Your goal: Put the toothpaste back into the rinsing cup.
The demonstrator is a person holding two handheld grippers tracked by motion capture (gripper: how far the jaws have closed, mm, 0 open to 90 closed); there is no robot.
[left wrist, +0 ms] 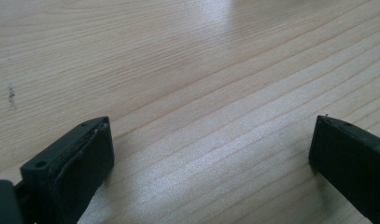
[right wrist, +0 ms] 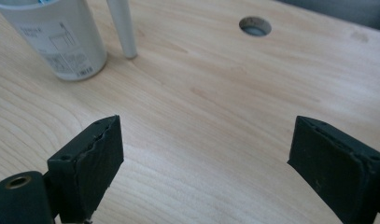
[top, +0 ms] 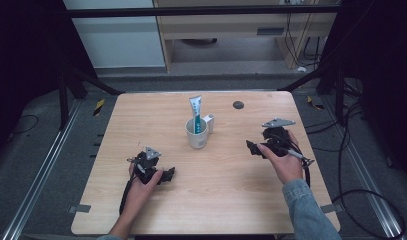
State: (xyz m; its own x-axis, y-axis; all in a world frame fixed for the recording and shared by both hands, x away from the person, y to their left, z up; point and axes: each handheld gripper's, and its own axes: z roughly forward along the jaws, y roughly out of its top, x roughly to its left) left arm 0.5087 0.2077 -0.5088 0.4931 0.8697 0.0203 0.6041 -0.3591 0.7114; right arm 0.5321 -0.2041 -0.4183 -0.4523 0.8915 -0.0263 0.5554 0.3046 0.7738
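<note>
Mug point(top: 197, 133) stands mid-table holding an upright tube point(top: 196, 110), nearer the right gripper point(top: 252, 148) than the left gripper point(top: 167, 174); left gripper view: jaws spread over bare table point(left wrist: 187, 70); right gripper view: jaws spread, mug point(right wrist: 57, 39) ahead-left.

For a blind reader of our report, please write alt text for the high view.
A white mug holding a toothpaste tube stands mid-table on the wooden table. A person's hands hold the left gripper and right gripper either side of it, both open, touching nothing.
</note>
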